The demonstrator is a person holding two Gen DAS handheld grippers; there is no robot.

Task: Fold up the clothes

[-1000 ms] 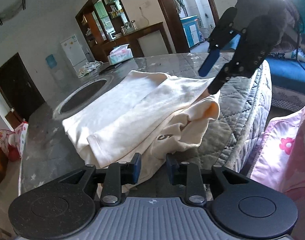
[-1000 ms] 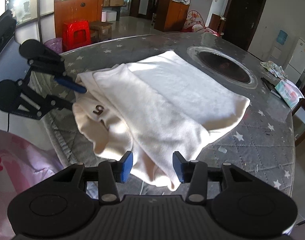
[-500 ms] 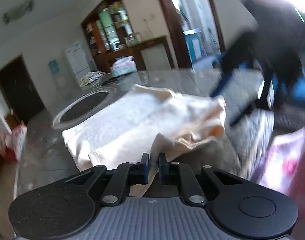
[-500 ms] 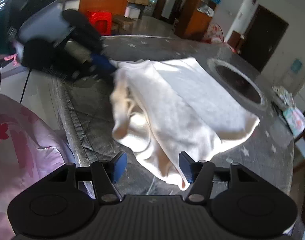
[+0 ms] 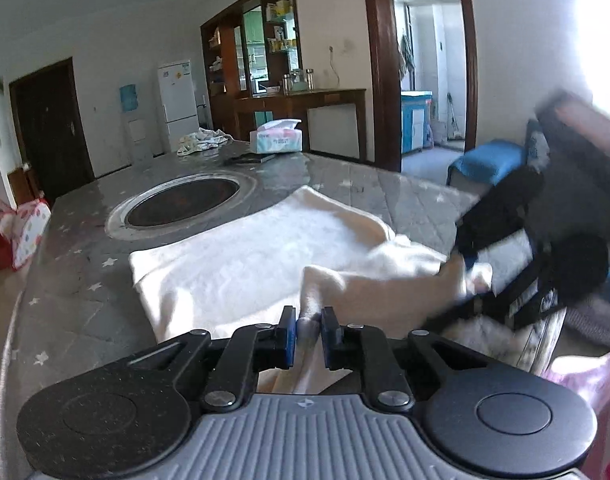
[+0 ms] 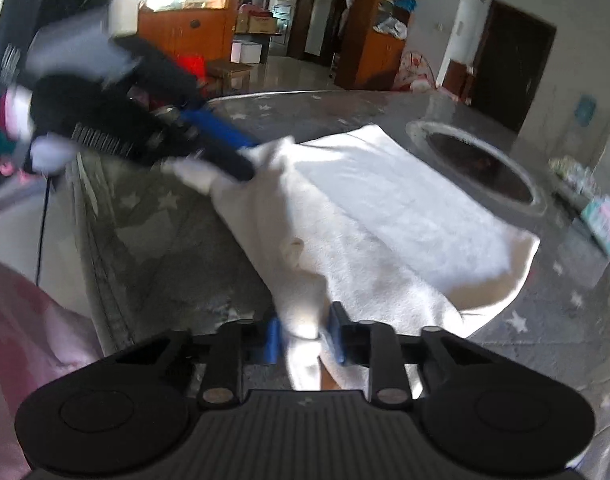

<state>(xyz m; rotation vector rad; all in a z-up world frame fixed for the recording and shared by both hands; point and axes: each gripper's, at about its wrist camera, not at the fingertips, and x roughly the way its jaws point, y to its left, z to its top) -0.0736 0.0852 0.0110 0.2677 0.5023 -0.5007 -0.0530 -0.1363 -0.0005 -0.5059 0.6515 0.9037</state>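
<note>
On the grey table (image 5: 77, 280) with white stars lies the cream garment (image 5: 245, 256), partly folded, near the table's front edge. Going left to right in the left wrist view: a dark door, a white fridge (image 5: 179, 102), a round dark plate (image 5: 181, 204) set in the table, a tissue box (image 5: 276, 140), a wooden cabinet, then a blue seat (image 5: 485, 162). Only this view shows these far things clearly. The right wrist view shows other things: a red stool (image 6: 195, 66) and wood cupboards behind the table, and pink cloth (image 6: 33, 336) at the lower left.

The left claw (image 5: 308, 334) has a fold of the garment between its blue pads, and its jaws are opening a little around the cloth. In the right wrist view the left claw (image 6: 241, 160) is blurred and pinches the garment's far corner. The right claw (image 6: 304, 338) has a bunch of the garment between its pads, and its jaws are closing on it. In the left wrist view the right claw (image 5: 471, 276) is a dark blur at the garment's right end.

The writing on the tissue box is too small to read. No number can be seen on the garment now.

A second ago both claws were open and held nothing, and a dark "5" showed on the cloth. Now each end of the garment is lifted off the table.
</note>
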